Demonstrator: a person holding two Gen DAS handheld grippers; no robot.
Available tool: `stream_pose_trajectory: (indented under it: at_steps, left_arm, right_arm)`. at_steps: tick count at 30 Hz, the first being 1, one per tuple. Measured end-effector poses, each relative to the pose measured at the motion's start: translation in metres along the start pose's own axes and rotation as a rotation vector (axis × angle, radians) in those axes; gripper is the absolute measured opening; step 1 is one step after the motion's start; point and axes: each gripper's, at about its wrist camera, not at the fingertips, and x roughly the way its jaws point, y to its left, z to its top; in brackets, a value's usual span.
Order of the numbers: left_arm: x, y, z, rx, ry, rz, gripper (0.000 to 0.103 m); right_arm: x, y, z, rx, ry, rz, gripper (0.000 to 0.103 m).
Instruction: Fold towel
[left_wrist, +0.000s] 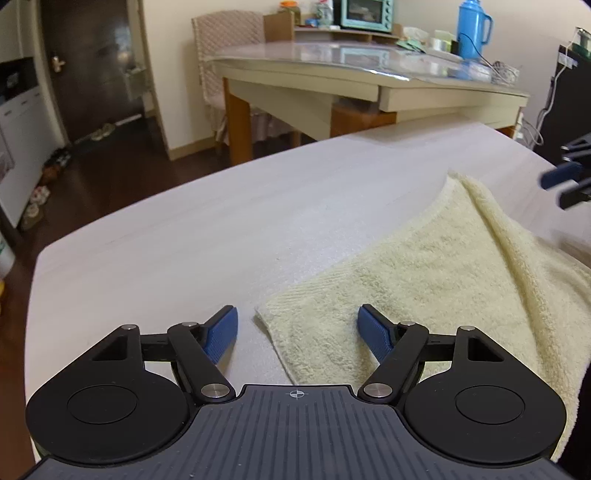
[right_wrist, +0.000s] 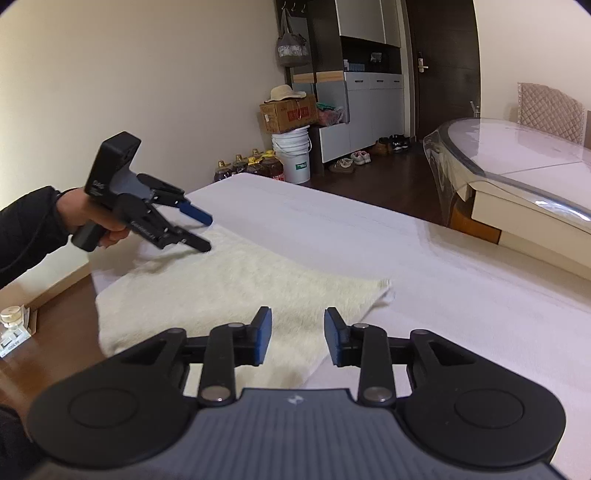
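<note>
Spread left tongs (left_wrist: 297, 332) and right tongs (right_wrist: 297, 336) hover over the towel (left_wrist: 424, 273): soft, limp terry, best pinched at corners.

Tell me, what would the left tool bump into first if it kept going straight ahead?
Probably the towel: the open left tool points down at its near corner, with nothing between. Exact height is hard to judge.

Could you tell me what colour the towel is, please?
Pale cream-yellow terry towel, clearest in the left wrist view.
</note>
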Motion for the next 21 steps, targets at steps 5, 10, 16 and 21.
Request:
stream_pose_trajectory:
  at_steps: [5,10,16,21]
  left_arm:
    - [0.002,0.000,0.008,-0.008,0.019,-0.053,0.022]
    - [-0.001,-0.007,0.006,0.027,-0.006,-0.040,0.016]
    - [-0.001,-0.008,0.006,0.026,-0.034,-0.033,0.014]
    - [-0.003,-0.007,0.006,0.019,-0.046,-0.038,0.014]
  right_arm:
    - [0.023,-0.014,0.005,0.014,0.018,-0.082,0.056]
    - [0.042,-0.036,0.007,0.089,0.039,-0.126,0.058]
    - [0.068,-0.049,0.016,0.140,0.073,-0.126,0.053]
    - [0.079,-0.058,0.016,0.204,0.098,-0.129,0.009]
